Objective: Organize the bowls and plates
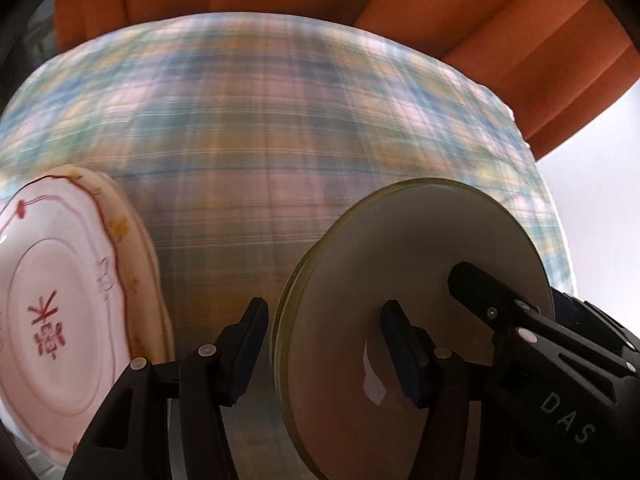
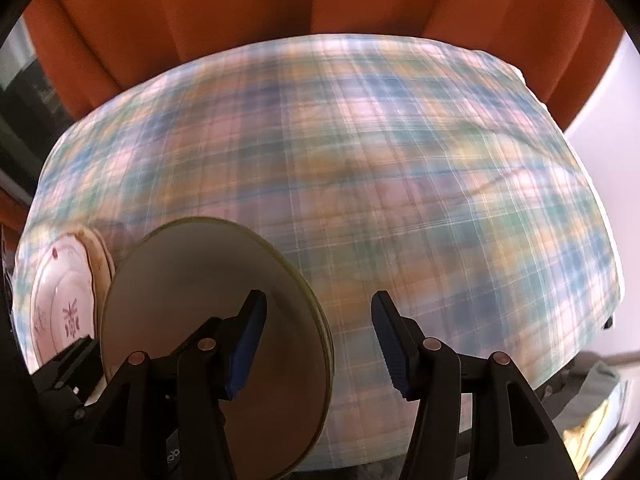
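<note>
Risk of chipping: olive-rimmed plate stack (image 1: 408, 292) on plaid tablecloth (image 1: 260, 140), beside patterned plate (image 1: 60, 304), straddled by left gripper (image 1: 324, 352) and right gripper (image 2: 318, 344), both part-open, gripping nothing, liable to knock rims.

Two stacks of plates lay on the checked cloth (image 1: 280, 128): an olive-rimmed stack (image 1: 416, 280) of at least two, and a white plate with red marks (image 1: 60, 300) on one cream plate (image 1: 140, 240). Two tongs showed.
</note>
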